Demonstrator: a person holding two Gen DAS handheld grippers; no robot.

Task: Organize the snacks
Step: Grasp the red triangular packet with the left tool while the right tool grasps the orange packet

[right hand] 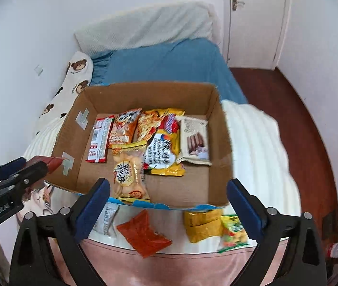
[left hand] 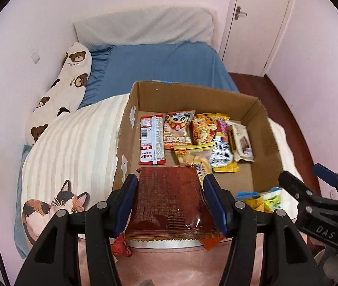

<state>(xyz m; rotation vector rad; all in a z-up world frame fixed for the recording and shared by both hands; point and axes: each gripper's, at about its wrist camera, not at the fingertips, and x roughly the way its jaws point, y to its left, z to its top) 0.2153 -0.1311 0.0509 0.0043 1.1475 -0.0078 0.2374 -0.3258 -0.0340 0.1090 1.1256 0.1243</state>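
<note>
My left gripper [left hand: 170, 202] is shut on a dark red snack packet [left hand: 169, 205], held above the near rim of the open cardboard box [left hand: 216, 100]. Several snack packets lie in the box: a red-and-white bar [left hand: 151, 139], an orange panda bag [left hand: 178, 130], a yellow bag [left hand: 222, 152] and a beige wafer pack [left hand: 240, 143]. My right gripper [right hand: 169, 205] stands wide open with nothing gripped, above the box's [right hand: 219, 128] near edge. Below it on the bed lie an orange-red packet [right hand: 145, 233], yellow packs [right hand: 202, 224], a green bag [right hand: 233, 233] and a silver packet [right hand: 106, 219].
The box rests on a white striped blanket [left hand: 78, 143] with a cat print [left hand: 56, 205], on a bed with a blue sheet [left hand: 164, 64]. A bear-print pillow [left hand: 66, 90] lies along the left wall. A door [left hand: 259, 23] and dark wooden floor [right hand: 288, 109] are at right.
</note>
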